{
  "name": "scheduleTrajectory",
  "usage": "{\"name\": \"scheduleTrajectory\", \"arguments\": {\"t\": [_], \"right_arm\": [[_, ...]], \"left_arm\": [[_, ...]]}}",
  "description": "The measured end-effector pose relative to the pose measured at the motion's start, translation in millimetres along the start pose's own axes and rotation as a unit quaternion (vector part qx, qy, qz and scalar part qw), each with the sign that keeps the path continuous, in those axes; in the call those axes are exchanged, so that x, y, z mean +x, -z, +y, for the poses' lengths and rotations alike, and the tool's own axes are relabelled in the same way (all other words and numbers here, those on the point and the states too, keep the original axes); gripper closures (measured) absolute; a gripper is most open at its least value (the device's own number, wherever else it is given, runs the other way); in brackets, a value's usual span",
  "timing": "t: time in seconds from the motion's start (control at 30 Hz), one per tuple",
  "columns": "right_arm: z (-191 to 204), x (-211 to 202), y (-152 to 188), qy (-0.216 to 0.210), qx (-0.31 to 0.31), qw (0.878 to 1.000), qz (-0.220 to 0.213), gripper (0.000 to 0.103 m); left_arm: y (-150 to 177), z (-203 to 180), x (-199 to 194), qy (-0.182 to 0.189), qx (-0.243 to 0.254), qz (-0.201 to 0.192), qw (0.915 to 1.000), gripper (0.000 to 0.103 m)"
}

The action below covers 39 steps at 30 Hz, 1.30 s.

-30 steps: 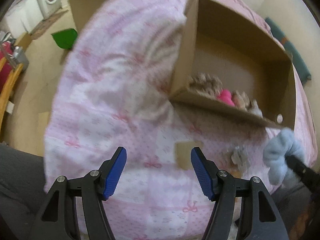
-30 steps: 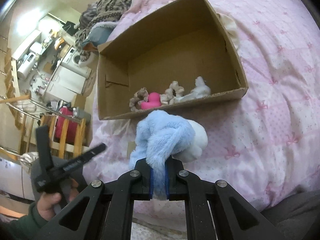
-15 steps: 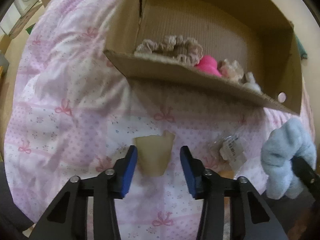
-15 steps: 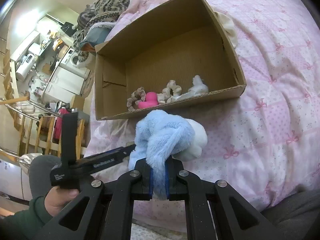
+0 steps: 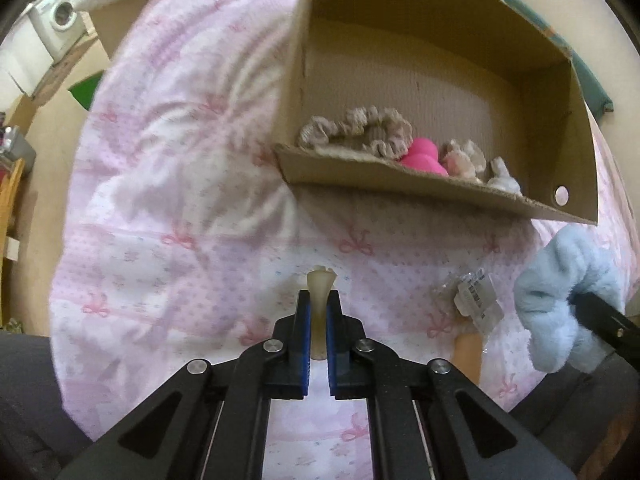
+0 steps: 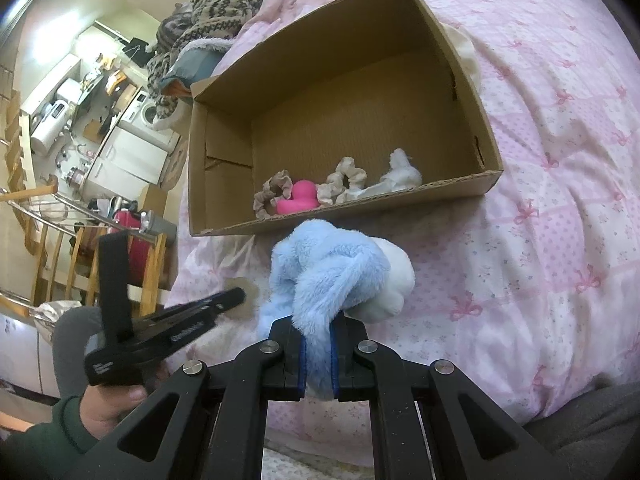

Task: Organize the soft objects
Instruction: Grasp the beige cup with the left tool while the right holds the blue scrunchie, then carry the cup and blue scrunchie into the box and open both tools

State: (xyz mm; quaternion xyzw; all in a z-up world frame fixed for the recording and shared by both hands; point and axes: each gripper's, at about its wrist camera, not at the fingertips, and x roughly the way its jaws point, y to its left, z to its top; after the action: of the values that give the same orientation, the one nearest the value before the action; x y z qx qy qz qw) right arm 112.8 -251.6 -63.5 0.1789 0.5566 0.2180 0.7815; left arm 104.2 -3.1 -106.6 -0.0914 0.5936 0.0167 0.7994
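My left gripper (image 5: 319,300) points down at the pink bedspread (image 5: 180,200). Its jaws are closing tight on a small beige soft pad (image 5: 320,280), which is squeezed thin between the blue pads. My right gripper (image 6: 318,320) is shut on a fluffy light-blue and white plush (image 6: 332,264), held just in front of the open cardboard box (image 6: 224,184); the plush (image 5: 568,300) also shows at the right of the left wrist view. Inside the box (image 5: 440,196) lie a beige scrunchie (image 5: 360,128), a pink rubber duck (image 5: 422,156) and pale soft items (image 5: 464,156).
A small clear packet with a label (image 5: 472,296) lies on the bedspread between the two grippers. A knitted garment pile (image 6: 208,12) sits behind the box. Left of the bed are a wooden railing (image 6: 80,256) and a washing machine (image 5: 56,24).
The left gripper came down over the beige pad on the bedspread and shut on it, pinching it narrow. The right gripper kept still with the blue plush.
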Motion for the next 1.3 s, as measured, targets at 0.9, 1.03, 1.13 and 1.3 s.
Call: {"name": "scheduleTrajectory", "arguments": {"t": [0.9, 1.03, 1.13, 1.3], "right_arm": [[33, -54, -4, -0.038, -0.044, 0.996, -0.067, 0.093], [35, -68, -23, -0.04, -0.051, 0.994, -0.092, 0.093], [35, -74, -39, -0.024, -0.054, 0.992, -0.111, 0.093], [27, -72, -65, -0.013, -0.04, 0.991, -0.127, 0.093]], "left_arm": [[-30, -5, -120, 0.034, 0.008, -0.138, 0.9899, 0.097], [-47, -13, -127, 0.029, 0.028, -0.156, 0.9869, 0.097], [-61, -19, -123, 0.028, 0.048, -0.162, 0.9851, 0.097], [-82, -30, -109, 0.031, 0.07, -0.164, 0.9834, 0.097]]}}
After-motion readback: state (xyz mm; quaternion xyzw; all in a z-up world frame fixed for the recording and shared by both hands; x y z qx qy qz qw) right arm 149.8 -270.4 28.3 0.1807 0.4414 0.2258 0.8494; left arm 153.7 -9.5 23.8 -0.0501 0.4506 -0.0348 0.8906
